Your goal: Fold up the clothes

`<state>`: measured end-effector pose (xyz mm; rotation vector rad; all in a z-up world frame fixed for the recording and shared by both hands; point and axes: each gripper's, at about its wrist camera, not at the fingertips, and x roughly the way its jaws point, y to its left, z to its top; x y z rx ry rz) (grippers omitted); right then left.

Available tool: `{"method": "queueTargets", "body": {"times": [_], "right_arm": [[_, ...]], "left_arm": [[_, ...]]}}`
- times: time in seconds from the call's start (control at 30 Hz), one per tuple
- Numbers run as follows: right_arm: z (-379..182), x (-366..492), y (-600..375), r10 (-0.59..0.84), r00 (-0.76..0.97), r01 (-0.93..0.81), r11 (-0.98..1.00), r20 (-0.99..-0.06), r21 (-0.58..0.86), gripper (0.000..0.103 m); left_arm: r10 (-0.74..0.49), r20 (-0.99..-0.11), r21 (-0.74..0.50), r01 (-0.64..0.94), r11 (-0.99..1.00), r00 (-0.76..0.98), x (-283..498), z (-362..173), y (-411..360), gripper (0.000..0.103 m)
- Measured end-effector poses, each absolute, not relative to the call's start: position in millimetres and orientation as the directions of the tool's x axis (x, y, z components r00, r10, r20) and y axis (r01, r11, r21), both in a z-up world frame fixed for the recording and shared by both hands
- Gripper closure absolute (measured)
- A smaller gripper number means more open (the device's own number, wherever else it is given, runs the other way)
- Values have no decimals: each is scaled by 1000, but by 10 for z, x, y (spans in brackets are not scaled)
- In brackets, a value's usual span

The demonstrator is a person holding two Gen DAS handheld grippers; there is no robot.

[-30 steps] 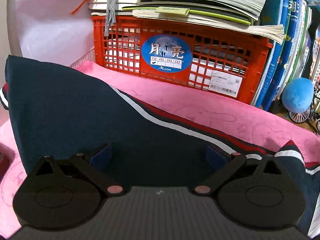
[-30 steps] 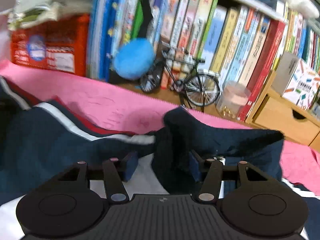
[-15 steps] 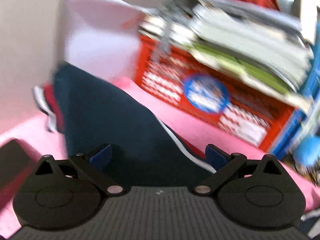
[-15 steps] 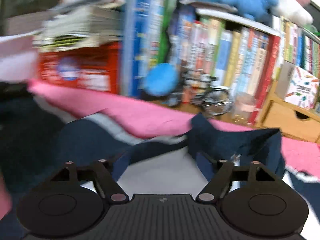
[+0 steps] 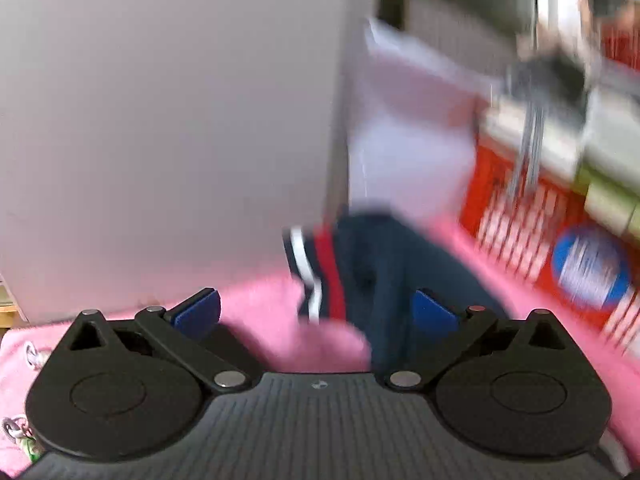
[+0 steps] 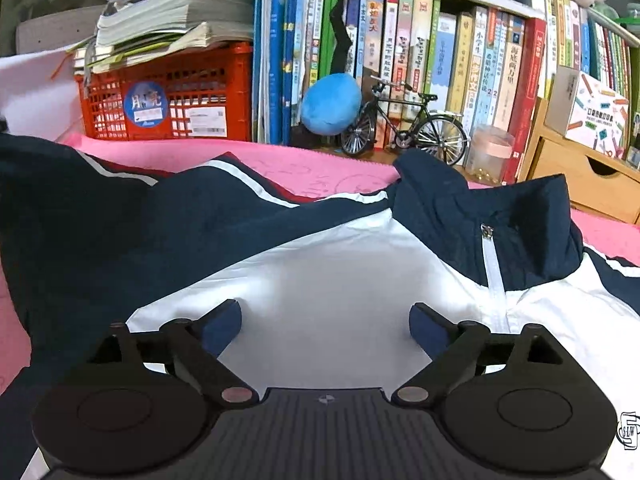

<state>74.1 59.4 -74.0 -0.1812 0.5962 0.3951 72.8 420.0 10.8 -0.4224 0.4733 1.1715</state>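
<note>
Pink blanket [image 6: 304, 164] covers the bench, bookshelf behind it; near first: right gripper [image 6: 325, 330] hangs over the white chest panel of the jacket [image 6: 332, 280], jaws opening and already wide, nothing between the pads; a second ago those pads pinched a dark fold near the collar, now that fold is let go and the collar [image 6: 480, 208] with its zipper stands just ahead to the right; the jacket's navy sleeve [image 6: 120, 216] lies across toward the left edge of the bench. Left gripper [image 5: 316, 312] is apart too, empty; its view has swung away from the sleeve it looked down on before, now blurred, showing the striped cuff [image 5: 316, 272] on pink by a grey wall at the left end. Farther back: red crate [image 6: 168, 92] under stacked papers, blue ball [image 6: 330, 104], toy bicycle [image 6: 404, 124]. Reads as one fold released and both claws free; next grab not yet chosen.
</note>
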Motion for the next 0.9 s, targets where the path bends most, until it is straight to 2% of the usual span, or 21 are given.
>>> {"method": "queueTargets", "body": {"times": [0.03, 0.07, 0.17, 0.27, 0.33, 0.37, 0.4, 0.43, 0.47, 0.5, 0.53, 0.6, 0.67, 0.7, 0.73, 0.8, 0.9], "right_arm": [[-742, 751, 591, 309, 754, -410, 911, -580, -47, 9], [-744, 760, 588, 310, 752, -408, 912, -582, -42, 8], [-748, 807, 564, 316, 742, -402, 916, -591, -15, 6], [-747, 806, 568, 315, 744, -396, 918, -589, -9, 5], [-744, 811, 564, 318, 744, -394, 919, -588, -1, 5], [-742, 812, 563, 318, 744, -393, 920, -588, 1, 5], [-741, 812, 565, 318, 744, -392, 920, -588, 1, 5], [-740, 811, 567, 318, 744, -392, 920, -588, 1, 5], [-738, 810, 570, 318, 744, -392, 920, -588, 1, 5], [-737, 809, 572, 317, 744, -392, 920, -588, 0, 5], [-736, 810, 570, 319, 746, -391, 920, -585, 3, 5], [-732, 811, 574, 319, 746, -390, 921, -584, 4, 5], [-731, 814, 578, 317, 746, -386, 923, -585, 9, 5], [-731, 815, 576, 318, 746, -386, 922, -585, 9, 4], [-731, 815, 574, 319, 745, -387, 922, -586, 10, 4], [-731, 817, 573, 319, 745, -387, 922, -586, 11, 4], [-730, 821, 568, 320, 745, -388, 922, -586, 10, 4]], "left_arm": [[744, -573, -98, -930, 354, 343, 741, 82, 4234, 0], [705, -566, -186, -899, 397, 429, 712, 76, 4270, 0], [568, -495, -428, -754, 499, 657, 640, 82, 4360, 1], [457, -533, -479, -699, 531, 712, 791, 22, 4518, 1], [369, -569, -557, -675, 484, 735, 849, -71, 4719, 10], [343, -571, -594, -664, 453, 746, 856, -101, 4816, 24], [342, -573, -597, -665, 448, 745, 859, -94, 4876, 53], [365, -572, -566, -676, 472, 734, 871, -38, 4900, 68], [410, -552, -508, -683, 525, 726, 870, 72, 4859, 90], [453, -496, -459, -666, 588, 741, 833, 191, 4795, 103], [488, -431, -406, -646, 646, 759, 790, 310, 4730, 102], [532, -189, -308, -565, 766, 825, 504, 538, 4454, 100], [531, 62, -148, -519, 842, 845, 203, 687, 4136, 97], [529, 126, -76, -524, 849, 839, 115, 725, 4009, 94], [534, 132, -26, -536, 844, 835, 97, 737, 3951, 93], [577, -23, -14, -577, 817, 817, 221, 705, 4052, 93], [547, -426, -144, -651, 746, 721, 495, 416, 4536, 92]]}}
